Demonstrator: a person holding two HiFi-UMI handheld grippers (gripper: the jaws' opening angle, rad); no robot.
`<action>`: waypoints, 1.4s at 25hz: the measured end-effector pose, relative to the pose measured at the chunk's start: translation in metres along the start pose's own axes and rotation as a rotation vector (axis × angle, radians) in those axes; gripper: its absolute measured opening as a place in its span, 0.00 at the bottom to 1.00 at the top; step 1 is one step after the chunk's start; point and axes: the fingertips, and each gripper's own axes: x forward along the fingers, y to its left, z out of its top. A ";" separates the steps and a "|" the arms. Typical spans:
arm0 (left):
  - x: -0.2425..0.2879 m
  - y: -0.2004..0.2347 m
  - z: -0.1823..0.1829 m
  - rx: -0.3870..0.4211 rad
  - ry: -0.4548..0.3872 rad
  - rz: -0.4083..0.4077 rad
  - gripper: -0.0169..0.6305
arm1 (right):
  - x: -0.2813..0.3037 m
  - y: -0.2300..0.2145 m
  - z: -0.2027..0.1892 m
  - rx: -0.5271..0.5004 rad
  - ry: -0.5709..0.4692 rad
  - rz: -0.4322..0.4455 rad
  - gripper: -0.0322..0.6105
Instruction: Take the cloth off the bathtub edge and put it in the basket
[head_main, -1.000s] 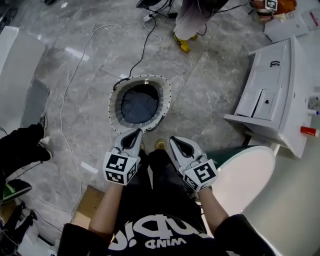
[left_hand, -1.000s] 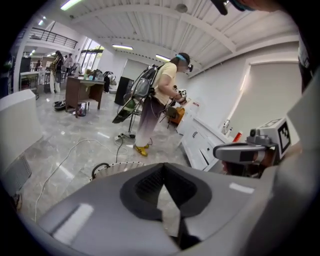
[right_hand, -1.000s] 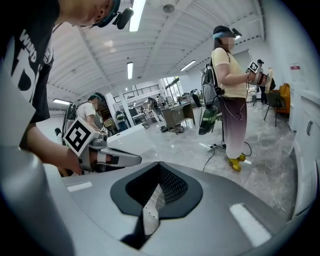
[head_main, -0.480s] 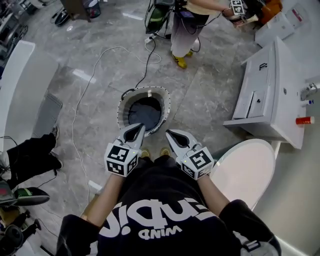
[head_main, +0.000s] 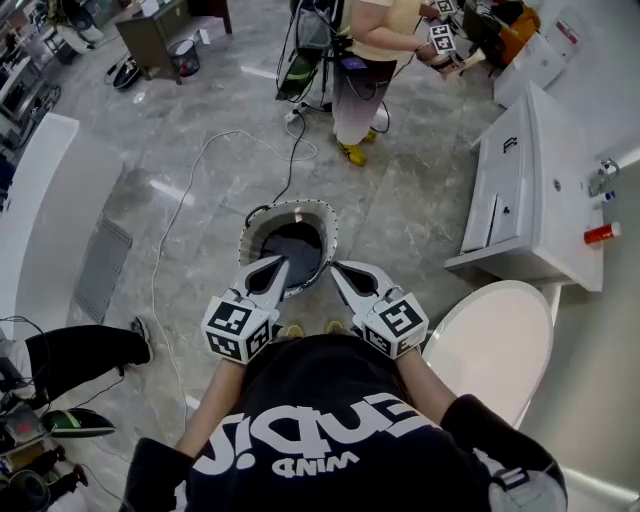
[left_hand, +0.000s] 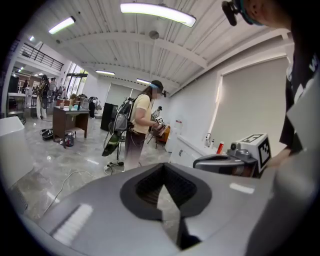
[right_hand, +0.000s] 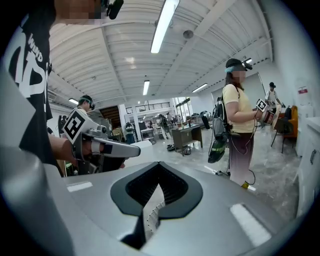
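— Left gripper (head_main: 271, 267), right gripper (head_main: 346, 271): condition?
— Both closed tight, nothing held. Cloth (head_main: 296, 243): lying inside basket (head_main: 288, 207), head view only; gripper views list a standing person (right_hand: 239, 125) instead.

We can read just one word, a small white "WIND" seen upside down, on the black shirt (head_main: 340, 370) at the bottom of the head view; the larger white letters beside it stay unclear.
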 end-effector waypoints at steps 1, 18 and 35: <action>-0.002 -0.001 0.003 -0.003 -0.007 -0.001 0.02 | -0.002 -0.001 0.003 -0.004 -0.003 -0.003 0.06; -0.045 -0.017 0.026 0.068 -0.141 -0.012 0.02 | -0.037 -0.005 0.025 -0.042 -0.058 -0.014 0.06; -0.056 -0.027 0.020 0.065 -0.134 -0.013 0.02 | -0.050 0.004 0.031 -0.028 -0.075 -0.014 0.06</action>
